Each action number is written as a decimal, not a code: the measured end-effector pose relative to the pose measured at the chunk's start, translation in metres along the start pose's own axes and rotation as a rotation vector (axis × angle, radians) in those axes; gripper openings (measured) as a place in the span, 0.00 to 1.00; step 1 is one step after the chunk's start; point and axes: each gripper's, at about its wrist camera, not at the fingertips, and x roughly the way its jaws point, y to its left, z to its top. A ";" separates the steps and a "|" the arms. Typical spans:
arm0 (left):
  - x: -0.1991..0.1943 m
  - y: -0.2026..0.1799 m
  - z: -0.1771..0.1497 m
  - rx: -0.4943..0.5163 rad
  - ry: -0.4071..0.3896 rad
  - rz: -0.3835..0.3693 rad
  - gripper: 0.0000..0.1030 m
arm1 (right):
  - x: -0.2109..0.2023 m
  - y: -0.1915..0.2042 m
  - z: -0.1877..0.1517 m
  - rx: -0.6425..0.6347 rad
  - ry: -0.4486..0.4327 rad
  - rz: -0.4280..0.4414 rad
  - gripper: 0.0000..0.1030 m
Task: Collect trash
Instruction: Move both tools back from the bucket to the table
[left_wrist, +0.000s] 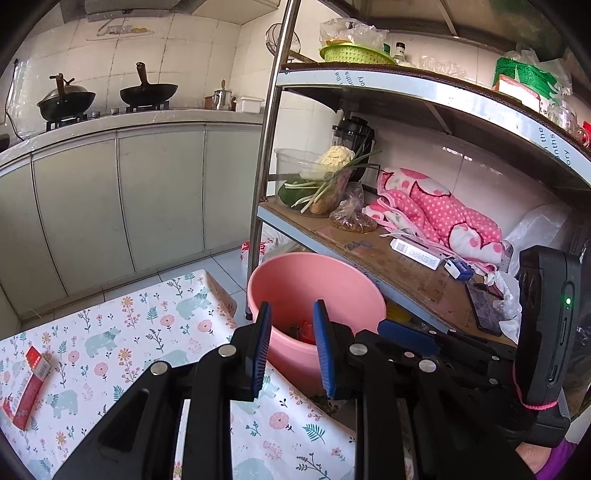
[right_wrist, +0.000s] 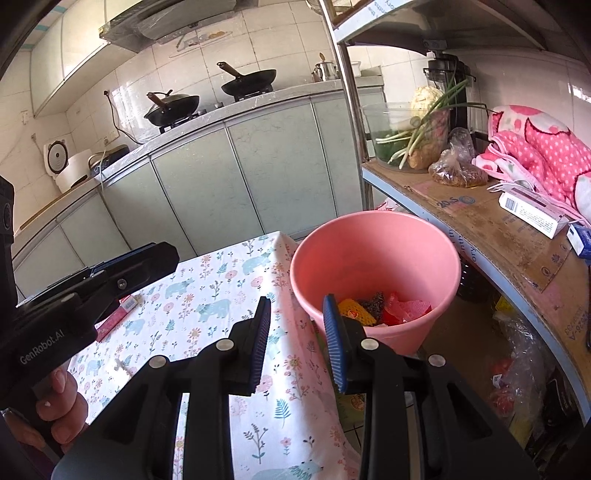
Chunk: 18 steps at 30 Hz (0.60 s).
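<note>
Blue ribbed pads line both pairs of jaws, and each pair stands spread with nothing between. Seen from its own camera, the left gripper (left_wrist: 291, 347) hovers over the near rim of the pink bucket (left_wrist: 332, 273); the right gripper (right_wrist: 301, 343) hangs just short of that bucket (right_wrist: 373, 251), over the table edge. The left tool's black body, gripped by a hand (right_wrist: 61, 402), reads "GenRobot.AI" in the right view.

Inside the bucket lies the trash (right_wrist: 384, 308): red and yellow wrappers and dark scraps, so the bucket probably serves as the bin, parked against the table's end for short drops. Left of the bucket, on the floral tablecloth (left_wrist: 122, 332), a red carton (left_wrist: 27, 384) lies flat; its print is too small to read. It looks like the next piece to collect.

Right of the bucket, the shelf (left_wrist: 402, 266) is lined with cardboard bearing partly legible print, and holds a barcoded white box (left_wrist: 417, 251) and a pink dotted cloth (left_wrist: 443, 210). Beyond the bucket, two woks (left_wrist: 147, 92) sit on the stove.
</note>
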 end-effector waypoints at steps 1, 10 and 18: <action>-0.003 0.001 -0.001 -0.001 -0.002 0.002 0.22 | -0.001 0.002 -0.001 -0.003 0.000 0.004 0.29; -0.036 0.027 -0.024 -0.027 -0.005 0.048 0.22 | -0.005 0.031 -0.012 -0.061 0.017 0.061 0.29; -0.065 0.060 -0.047 -0.060 0.005 0.107 0.22 | 0.002 0.078 -0.031 -0.157 0.065 0.185 0.29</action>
